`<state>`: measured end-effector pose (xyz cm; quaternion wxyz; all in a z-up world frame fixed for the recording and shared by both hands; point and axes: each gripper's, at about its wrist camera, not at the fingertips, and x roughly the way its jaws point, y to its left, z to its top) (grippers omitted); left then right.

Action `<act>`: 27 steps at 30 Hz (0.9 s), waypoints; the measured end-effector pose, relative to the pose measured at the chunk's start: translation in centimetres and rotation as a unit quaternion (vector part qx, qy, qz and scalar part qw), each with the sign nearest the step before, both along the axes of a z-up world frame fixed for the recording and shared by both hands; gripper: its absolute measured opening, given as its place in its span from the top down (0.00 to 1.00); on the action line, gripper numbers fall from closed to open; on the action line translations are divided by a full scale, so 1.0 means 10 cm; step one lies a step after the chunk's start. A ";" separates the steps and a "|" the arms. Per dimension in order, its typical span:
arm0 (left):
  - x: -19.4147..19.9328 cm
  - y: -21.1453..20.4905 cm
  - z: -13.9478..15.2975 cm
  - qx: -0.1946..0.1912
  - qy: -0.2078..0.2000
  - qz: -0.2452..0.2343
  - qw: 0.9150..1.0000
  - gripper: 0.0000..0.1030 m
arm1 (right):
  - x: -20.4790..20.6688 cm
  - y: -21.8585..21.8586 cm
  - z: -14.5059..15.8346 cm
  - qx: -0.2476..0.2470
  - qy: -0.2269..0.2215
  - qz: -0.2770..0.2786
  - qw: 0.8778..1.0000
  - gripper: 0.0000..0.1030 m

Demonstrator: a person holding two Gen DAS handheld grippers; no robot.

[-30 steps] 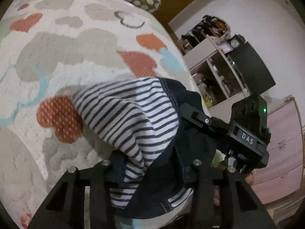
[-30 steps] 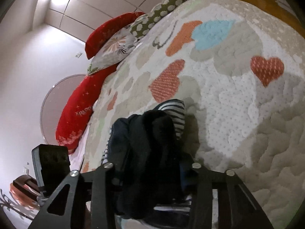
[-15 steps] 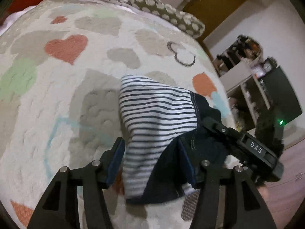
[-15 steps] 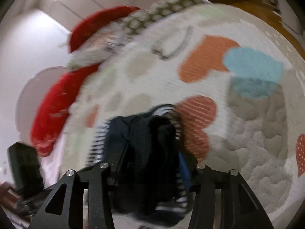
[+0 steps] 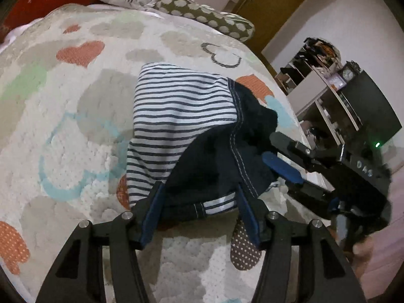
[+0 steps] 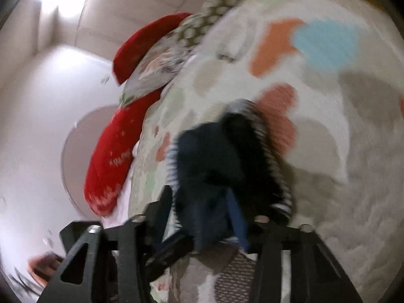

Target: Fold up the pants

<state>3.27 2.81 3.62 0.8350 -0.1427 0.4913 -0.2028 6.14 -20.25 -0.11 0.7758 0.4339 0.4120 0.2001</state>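
The pants (image 5: pixel 186 116) are dark navy with a blue-and-white striped lining, bunched on the heart-patterned quilt (image 5: pixel 83 116). My left gripper (image 5: pixel 199 202) has its jaws spread, with the pants' lower edge lying between them; the fabric looks slack. My right gripper (image 5: pixel 280 164) comes in from the right, its blue pad against the navy fabric. In the blurred right wrist view the pants (image 6: pixel 214 161) lie between the right gripper's (image 6: pixel 204 217) fingers, which stand apart.
Pillows lie at the head of the bed: a dotted one (image 5: pixel 204 17) and red ones (image 6: pixel 113 156). A shelf unit (image 5: pixel 328 88) and a dark screen stand past the bed's right edge. The quilt spreads wide to the left.
Both grippers have gone from gripping the pants to jaws spread. The pants have dropped from hanging to lying on the quilt. Both cameras have tilted up toward the pillows.
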 end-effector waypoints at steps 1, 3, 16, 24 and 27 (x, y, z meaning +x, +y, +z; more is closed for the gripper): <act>-0.01 0.03 0.03 -0.007 0.004 0.002 1.000 0.42 | -0.04 -0.05 -0.05 0.015 0.000 -0.010 1.000 0.64; -0.03 0.08 0.08 -0.021 0.008 0.009 1.000 0.35 | -0.16 -0.15 -0.04 0.027 -0.006 -0.033 0.999 0.63; -1.15 0.33 0.89 0.137 -0.232 0.176 0.947 0.05 | -1.05 -0.08 0.40 -0.179 -0.049 -0.073 0.980 0.45; -1.86 0.42 1.51 0.116 -0.363 0.206 0.901 0.00 | -1.52 0.22 0.59 -0.245 -0.075 -0.063 0.965 0.39; -1.94 0.44 1.61 0.071 -0.358 0.182 0.913 0.00 | -1.63 0.29 0.61 -0.262 -0.076 -0.059 0.960 0.38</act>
